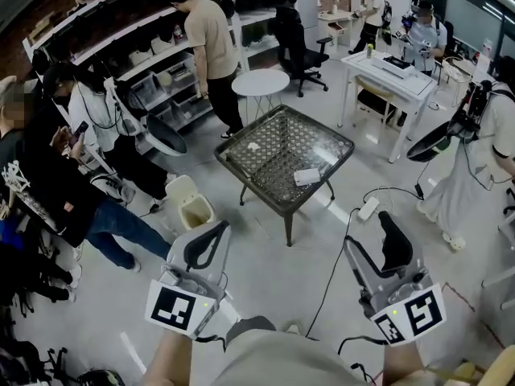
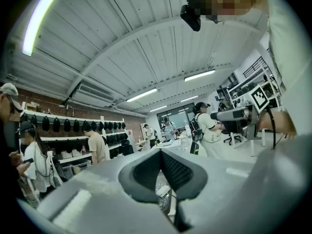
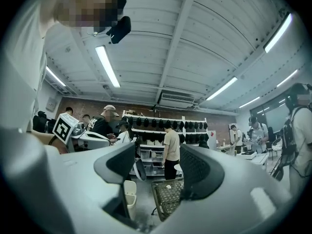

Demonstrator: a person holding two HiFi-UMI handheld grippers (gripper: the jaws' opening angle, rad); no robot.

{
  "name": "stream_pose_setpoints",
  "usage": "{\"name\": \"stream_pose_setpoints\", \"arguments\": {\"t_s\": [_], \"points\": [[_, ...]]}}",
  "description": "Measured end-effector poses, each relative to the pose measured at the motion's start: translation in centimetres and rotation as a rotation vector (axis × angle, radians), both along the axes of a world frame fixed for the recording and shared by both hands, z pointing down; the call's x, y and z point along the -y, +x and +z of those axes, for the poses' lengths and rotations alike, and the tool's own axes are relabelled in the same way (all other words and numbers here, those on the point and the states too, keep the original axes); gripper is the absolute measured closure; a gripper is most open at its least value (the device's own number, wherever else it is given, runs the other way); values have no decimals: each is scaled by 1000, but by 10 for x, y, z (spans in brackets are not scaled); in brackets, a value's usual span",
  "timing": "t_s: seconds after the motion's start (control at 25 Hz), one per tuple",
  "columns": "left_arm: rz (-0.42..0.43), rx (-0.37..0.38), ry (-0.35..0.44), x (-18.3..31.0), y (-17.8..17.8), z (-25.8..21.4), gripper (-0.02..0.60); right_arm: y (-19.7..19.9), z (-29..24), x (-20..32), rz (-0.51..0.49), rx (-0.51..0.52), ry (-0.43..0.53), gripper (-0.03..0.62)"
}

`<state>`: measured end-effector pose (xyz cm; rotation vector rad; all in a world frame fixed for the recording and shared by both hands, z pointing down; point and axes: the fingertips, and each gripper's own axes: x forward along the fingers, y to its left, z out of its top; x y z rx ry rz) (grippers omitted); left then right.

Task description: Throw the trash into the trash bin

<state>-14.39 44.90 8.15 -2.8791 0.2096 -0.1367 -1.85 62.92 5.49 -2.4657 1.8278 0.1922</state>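
Head view: the trash bin (image 1: 194, 205) stands open-topped (contents unclear), left tool (image 1: 216, 230) closed, right tool (image 1: 368, 233) open, both empty.

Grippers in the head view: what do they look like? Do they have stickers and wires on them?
Both are light grey plastic. The left gripper and the right gripper each have two curved jaws lined with black ribbed pads. Each carries a white cube with black square markers, and a thin black cable trails behind it. The person wears a light-coloured top.
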Motion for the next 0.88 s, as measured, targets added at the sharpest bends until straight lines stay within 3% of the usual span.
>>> {"name": "stream_pose_setpoints", "arguments": {"t_s": [0.48, 0.88], "points": [[-8, -2, 19, -15, 16, 0, 580, 19, 10, -4, -23, 18, 3, 299], [3, 2, -1, 24, 38, 16, 580, 37, 32, 37, -11, 34, -34, 292]]}}
